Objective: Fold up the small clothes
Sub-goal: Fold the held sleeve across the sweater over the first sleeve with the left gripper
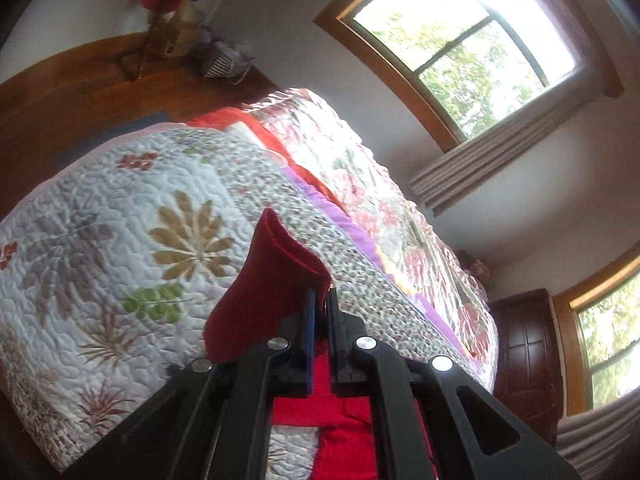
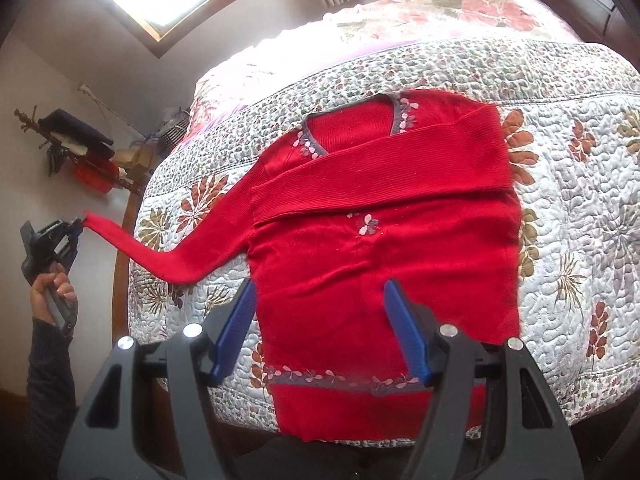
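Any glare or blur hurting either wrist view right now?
Left wrist view: window blown out, far quilt glaring, sleeve cuff soft. Right wrist view: window overexposed, sweater sharp, edges bent by fisheye.

Both wrist views above quilted bed (image 2: 560, 200)

Bed (image 2: 580, 208): floral quilt (image 2: 592, 264) covering the top. Red sweater (image 2: 384, 272) lying flat at centre, neck toward 12 o'clock, one sleeve (image 2: 384, 168) folded across the chest; the other leaves the bed at 9 o'clock.
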